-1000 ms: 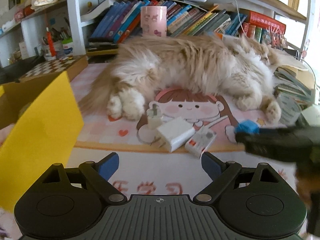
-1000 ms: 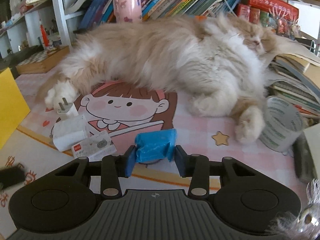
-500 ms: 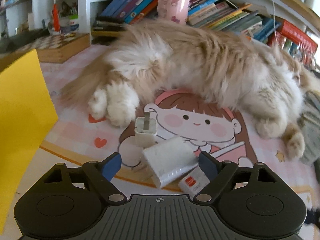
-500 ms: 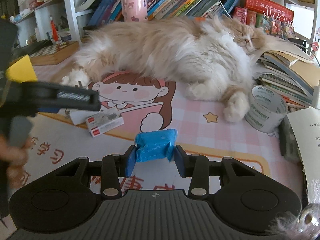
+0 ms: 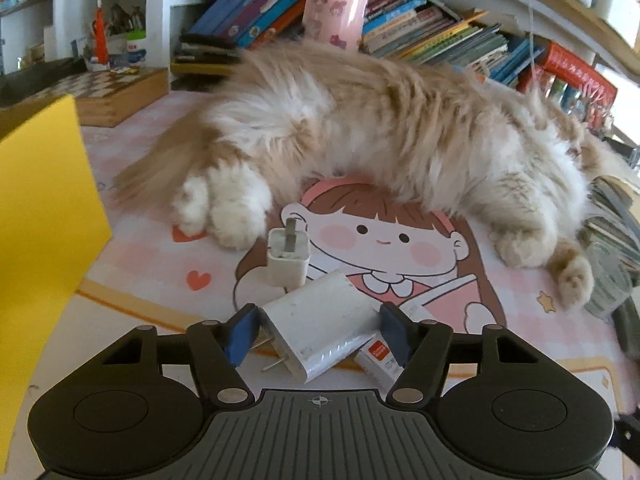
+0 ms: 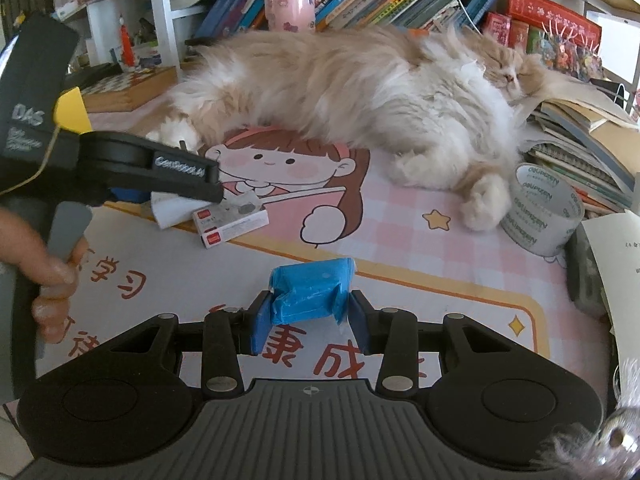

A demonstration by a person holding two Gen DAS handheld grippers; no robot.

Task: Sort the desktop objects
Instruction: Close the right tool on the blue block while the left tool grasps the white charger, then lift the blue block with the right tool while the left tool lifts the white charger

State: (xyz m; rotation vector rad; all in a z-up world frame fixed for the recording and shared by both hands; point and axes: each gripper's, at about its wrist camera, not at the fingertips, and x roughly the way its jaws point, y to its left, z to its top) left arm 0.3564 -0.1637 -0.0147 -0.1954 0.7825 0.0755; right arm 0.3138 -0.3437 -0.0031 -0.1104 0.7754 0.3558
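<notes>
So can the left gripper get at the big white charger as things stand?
Probably yes: the left gripper already straddles the big white charger, its jaws closing around it. The small plug adapter and stapler box sit close but don't block.

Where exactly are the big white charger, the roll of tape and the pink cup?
big white charger (image 5: 320,330), left wrist view, its flat top face.
roll of tape (image 6: 538,216), right wrist view, its printed outer side.
pink cup (image 6: 290,2), right wrist view, its front wall.

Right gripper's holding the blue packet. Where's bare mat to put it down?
Bare mat lies just ahead of the right gripper, between the small box and the tape roll. Crowded: chargers by the left gripper, which is closing; the cat behind.
</notes>
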